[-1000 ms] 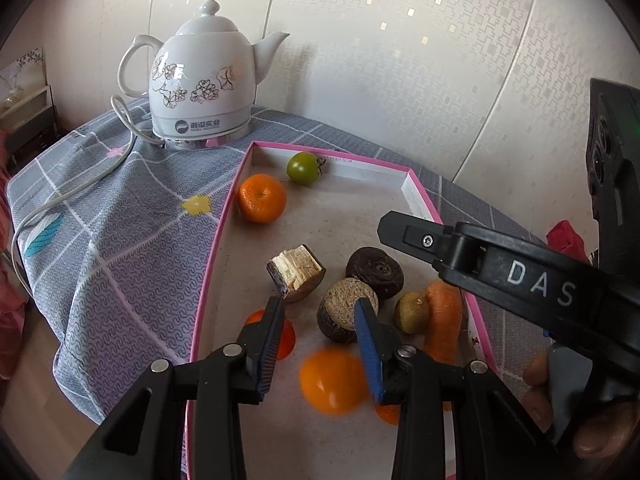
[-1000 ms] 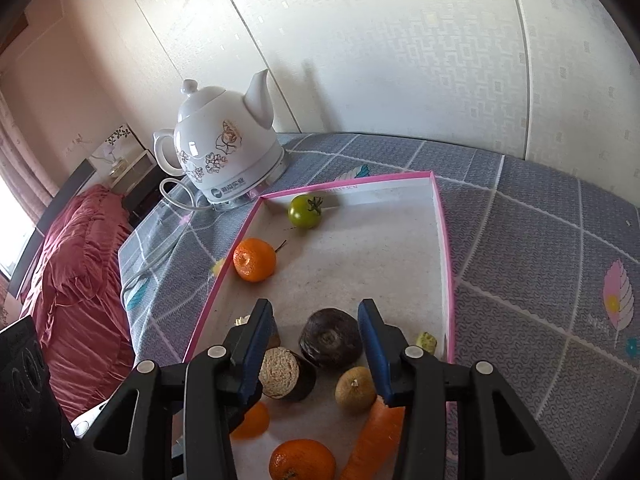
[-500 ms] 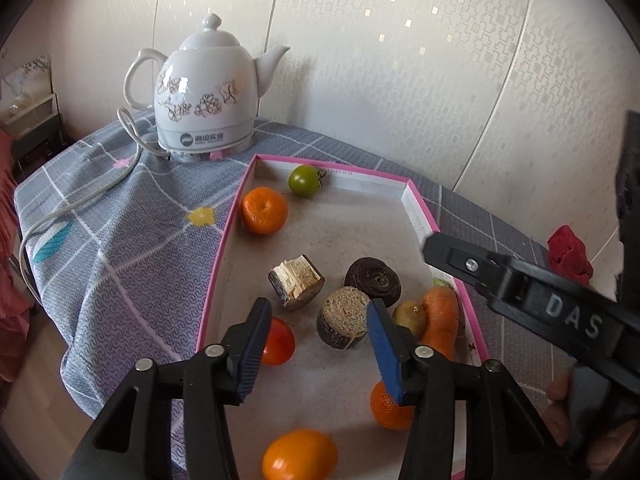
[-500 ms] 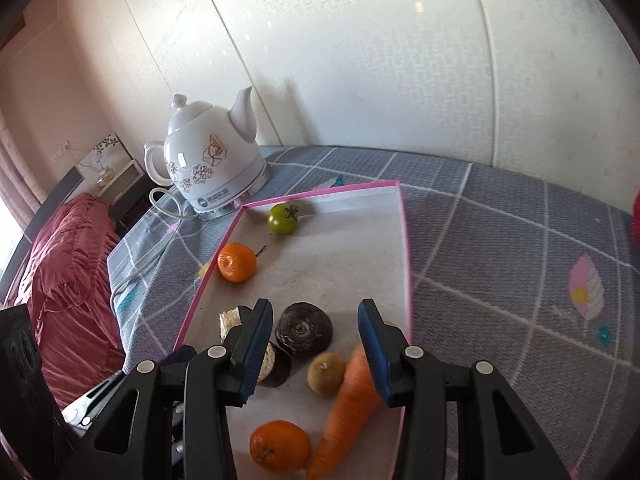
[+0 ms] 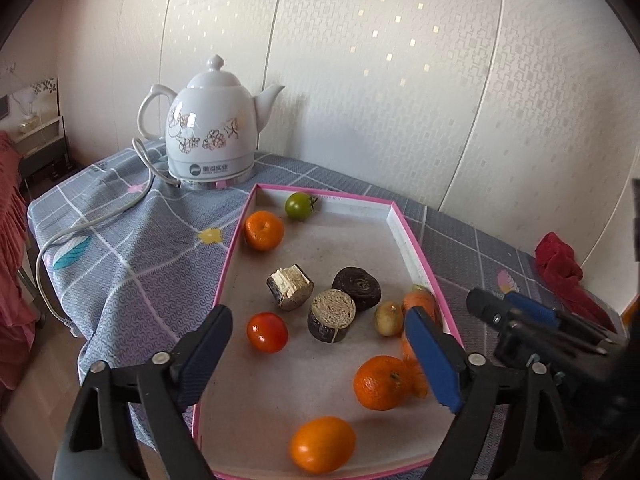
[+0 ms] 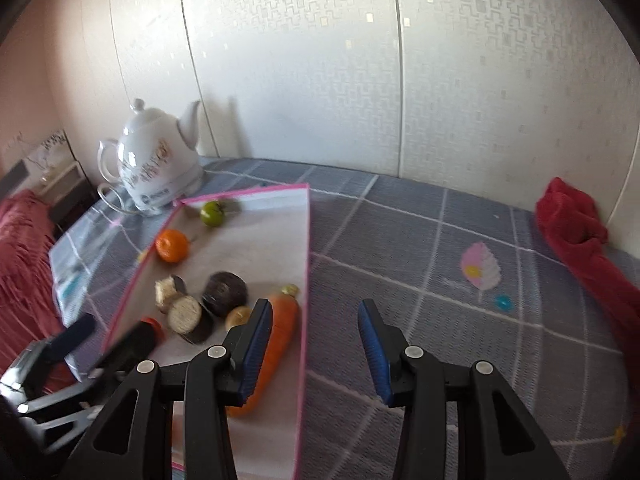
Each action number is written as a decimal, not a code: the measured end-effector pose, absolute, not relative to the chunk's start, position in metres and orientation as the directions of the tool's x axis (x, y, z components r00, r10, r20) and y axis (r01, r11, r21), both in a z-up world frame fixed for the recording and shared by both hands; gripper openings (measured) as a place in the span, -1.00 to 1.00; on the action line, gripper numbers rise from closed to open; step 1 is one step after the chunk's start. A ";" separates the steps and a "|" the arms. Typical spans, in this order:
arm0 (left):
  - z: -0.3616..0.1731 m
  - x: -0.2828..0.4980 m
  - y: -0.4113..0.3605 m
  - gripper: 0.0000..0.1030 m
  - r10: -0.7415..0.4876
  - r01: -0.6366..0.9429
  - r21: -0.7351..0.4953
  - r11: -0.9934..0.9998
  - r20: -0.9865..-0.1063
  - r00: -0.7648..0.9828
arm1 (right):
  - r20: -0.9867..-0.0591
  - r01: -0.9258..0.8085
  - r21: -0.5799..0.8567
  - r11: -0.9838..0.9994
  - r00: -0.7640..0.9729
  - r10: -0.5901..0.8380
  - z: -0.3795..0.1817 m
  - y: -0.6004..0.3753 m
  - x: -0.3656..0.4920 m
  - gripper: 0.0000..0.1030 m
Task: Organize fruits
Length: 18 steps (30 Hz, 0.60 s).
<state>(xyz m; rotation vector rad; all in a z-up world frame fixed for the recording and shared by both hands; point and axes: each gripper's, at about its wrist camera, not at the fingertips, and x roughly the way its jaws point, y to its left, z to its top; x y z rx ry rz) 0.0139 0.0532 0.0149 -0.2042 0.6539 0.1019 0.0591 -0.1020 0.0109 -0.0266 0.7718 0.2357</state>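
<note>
A pink-rimmed tray (image 5: 236,248) holds two tangerines (image 5: 264,230) (image 5: 380,382), a green tomato (image 5: 299,206), a red tomato (image 5: 267,332), a kiwi (image 5: 388,318), a carrot (image 5: 420,304), three brown cut chunks (image 5: 332,314) and a smooth orange fruit (image 5: 322,444) at its near end. My left gripper (image 5: 318,316) hovers above the tray's near half, its jaws opening with nothing between them. My right gripper (image 6: 314,306) is open and empty, over the grey cloth just right of the tray rim (image 6: 306,280), beside the carrot (image 6: 276,344).
A white flowered kettle (image 5: 210,132) stands behind the tray, its cord (image 5: 100,224) trailing over the table's left edge. A red cloth (image 6: 576,220) lies by the wall at the right. The checked tablecloth (image 6: 440,280) stretches right of the tray.
My left jaws spread wide and drew back and up; the smooth orange fruit now lies below them at the tray's near end. My right gripper swung right, off the tray onto the cloth.
</note>
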 end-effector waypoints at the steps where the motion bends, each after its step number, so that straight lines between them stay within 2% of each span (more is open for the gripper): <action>1: 0.015 0.014 0.053 0.74 0.035 -0.159 -0.151 0.976 -0.612 0.790 | -0.699 -0.218 0.052 0.975 0.689 0.191 0.008 -0.102 0.059 -0.13; 7: 0.014 0.017 0.058 0.84 0.047 -0.183 -0.159 0.970 -0.618 0.785 | -0.694 -0.221 0.015 0.975 0.699 0.169 0.005 -0.098 0.059 -0.13; 11: 0.012 0.019 0.059 0.98 0.064 -0.205 -0.156 0.966 -0.625 0.778 | -0.700 -0.220 0.014 0.975 0.694 0.167 0.001 -0.099 0.061 -0.13; 18: 0.009 0.023 0.059 0.99 0.076 -0.215 -0.145 0.966 -0.634 0.769 | -0.697 -0.220 0.018 0.975 0.696 0.170 0.000 -0.101 0.062 -0.13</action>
